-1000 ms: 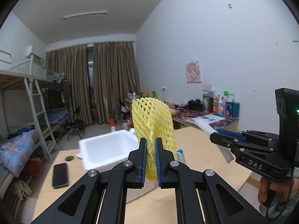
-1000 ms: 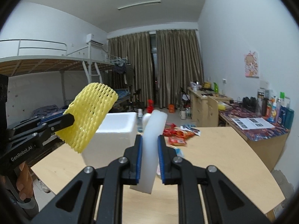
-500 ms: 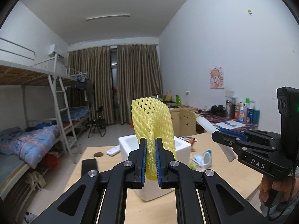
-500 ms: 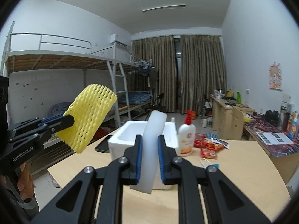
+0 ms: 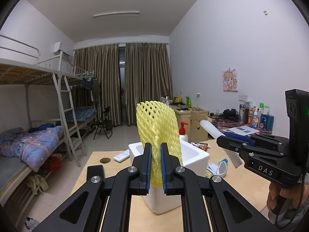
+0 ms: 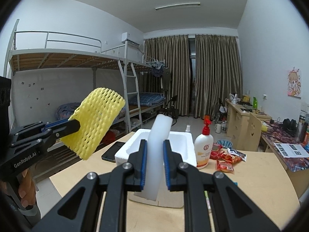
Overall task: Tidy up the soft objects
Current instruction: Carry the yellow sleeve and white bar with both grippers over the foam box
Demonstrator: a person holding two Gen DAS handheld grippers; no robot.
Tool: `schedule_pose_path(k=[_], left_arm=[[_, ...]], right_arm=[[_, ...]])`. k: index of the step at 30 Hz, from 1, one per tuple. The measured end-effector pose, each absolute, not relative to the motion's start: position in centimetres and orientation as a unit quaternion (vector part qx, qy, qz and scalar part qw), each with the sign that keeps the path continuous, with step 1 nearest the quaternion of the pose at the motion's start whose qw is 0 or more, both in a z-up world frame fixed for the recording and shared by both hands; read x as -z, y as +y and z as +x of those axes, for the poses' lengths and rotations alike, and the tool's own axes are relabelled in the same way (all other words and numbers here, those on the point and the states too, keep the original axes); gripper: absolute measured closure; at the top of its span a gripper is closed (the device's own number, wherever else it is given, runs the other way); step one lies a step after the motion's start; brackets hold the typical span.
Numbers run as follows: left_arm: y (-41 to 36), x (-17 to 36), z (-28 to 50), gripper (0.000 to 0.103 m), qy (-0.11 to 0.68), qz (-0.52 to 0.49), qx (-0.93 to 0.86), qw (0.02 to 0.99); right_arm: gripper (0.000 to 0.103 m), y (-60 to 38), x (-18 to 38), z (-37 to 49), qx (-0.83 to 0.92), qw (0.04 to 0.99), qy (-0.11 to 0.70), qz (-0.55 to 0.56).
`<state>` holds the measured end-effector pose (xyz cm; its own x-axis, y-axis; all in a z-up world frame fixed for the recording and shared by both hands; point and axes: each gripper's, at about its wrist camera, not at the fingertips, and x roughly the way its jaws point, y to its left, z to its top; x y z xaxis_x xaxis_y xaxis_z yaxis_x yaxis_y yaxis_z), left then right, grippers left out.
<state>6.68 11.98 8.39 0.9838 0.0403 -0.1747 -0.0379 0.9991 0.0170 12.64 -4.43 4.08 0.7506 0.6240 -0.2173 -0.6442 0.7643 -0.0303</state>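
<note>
Two soft items we are holding above the table (image 6: 260, 176): our left gripper (image 5: 154, 166) is clamping a yellow foam net (image 5: 158, 127), our right gripper (image 6: 155, 166) is clamping a white foam sheet (image 6: 156, 154), both hovering near the white foam box (image 6: 173, 141) beside a lotion bottle (image 6: 203, 150).

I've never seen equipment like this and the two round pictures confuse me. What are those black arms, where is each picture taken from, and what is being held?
There is no robot here. A person carries a handheld black gripping tool in each hand, and each has a wide-angle camera looking along its two fingers. One picture comes from the left tool, shut on a yellow foam net. The other comes from the right tool, shut on a white foam strip. Each camera also sees the other tool off to the side. Below them is a wooden table with a white foam box, a lotion bottle, snack packets and a phone.
</note>
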Motion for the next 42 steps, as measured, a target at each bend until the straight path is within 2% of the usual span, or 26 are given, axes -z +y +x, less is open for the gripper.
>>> schedule_pose_path(k=[25,42], left_arm=[[14.3,-9.8,14.4,0.093,0.108,0.005,-0.017,0.994],[14.9,-8.1,21.0,0.093,0.144,-0.003,0.028,0.989]], right_arm=[[0.084,-2.0,-4.8,16.9,-0.361,0.924,0.117,-0.054],[0.084,-1.2,-4.0,20.2,-0.364,0.919,0.147,-0.037]])
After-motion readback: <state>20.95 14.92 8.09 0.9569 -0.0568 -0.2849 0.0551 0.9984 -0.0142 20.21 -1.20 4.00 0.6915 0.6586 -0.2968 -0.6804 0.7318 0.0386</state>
